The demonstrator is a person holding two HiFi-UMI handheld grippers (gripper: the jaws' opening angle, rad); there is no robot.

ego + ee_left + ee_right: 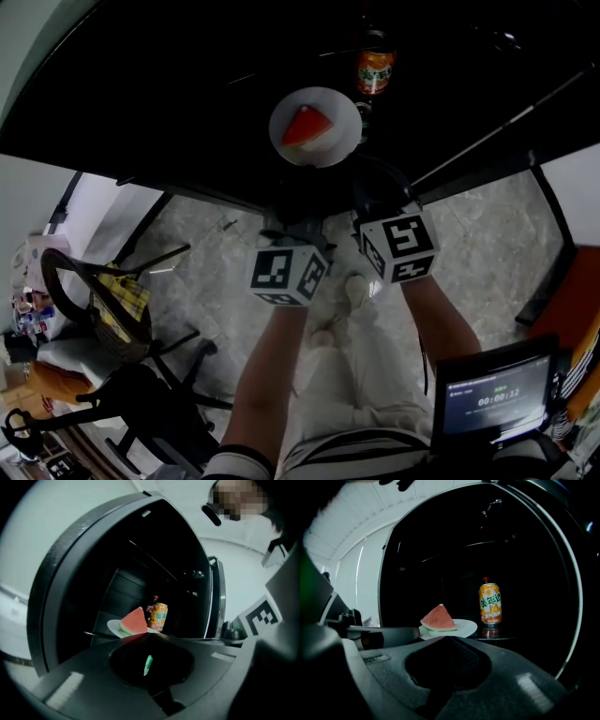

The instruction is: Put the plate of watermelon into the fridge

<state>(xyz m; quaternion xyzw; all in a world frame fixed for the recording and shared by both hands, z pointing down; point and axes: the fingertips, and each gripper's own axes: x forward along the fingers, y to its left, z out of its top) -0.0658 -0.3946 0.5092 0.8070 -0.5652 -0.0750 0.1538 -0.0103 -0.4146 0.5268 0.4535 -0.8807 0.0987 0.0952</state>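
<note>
Fridge: interior dark. Left gripper, right gripper side by side at near edge of shelf; both jaws closed together, nothing between. Plate on shelf inside fridge, just beyond jaws. Watermelon wedge on plate. Can just beside plate, far right.
</note>
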